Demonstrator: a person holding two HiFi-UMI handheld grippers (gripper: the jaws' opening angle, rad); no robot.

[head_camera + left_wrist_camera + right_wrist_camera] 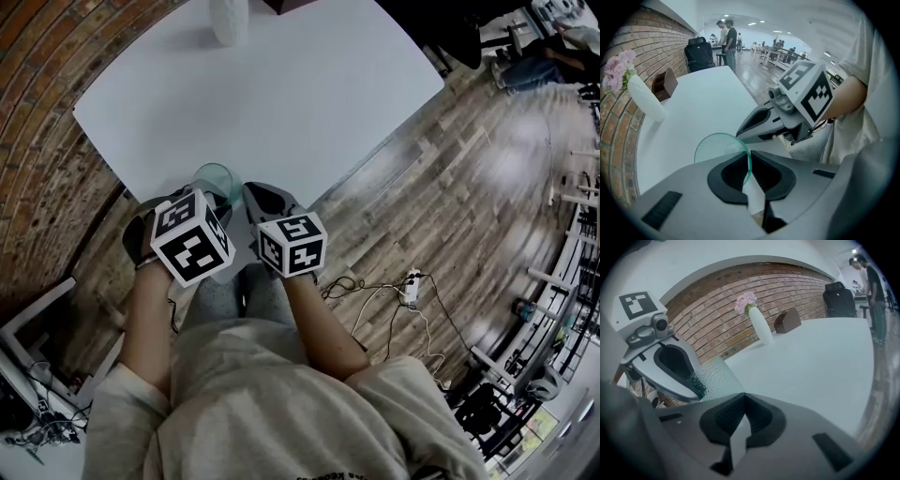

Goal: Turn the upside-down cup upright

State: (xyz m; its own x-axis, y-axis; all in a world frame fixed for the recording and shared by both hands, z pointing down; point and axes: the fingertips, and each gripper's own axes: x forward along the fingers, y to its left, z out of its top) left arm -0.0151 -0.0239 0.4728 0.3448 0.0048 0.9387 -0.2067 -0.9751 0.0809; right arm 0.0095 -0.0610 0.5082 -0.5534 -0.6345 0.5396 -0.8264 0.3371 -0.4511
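Cup [719,146], rim pinched in left tongs [750,161], seemingly mid-turn; right tongs [740,420] alongside, pressed together, empty; next likely needs a level set-down.

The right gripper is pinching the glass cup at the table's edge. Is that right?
No. It is the left gripper that pinches the cup at the table's edge. The left gripper view shows the glass wall between its jaws. The right gripper is shut on nothing.
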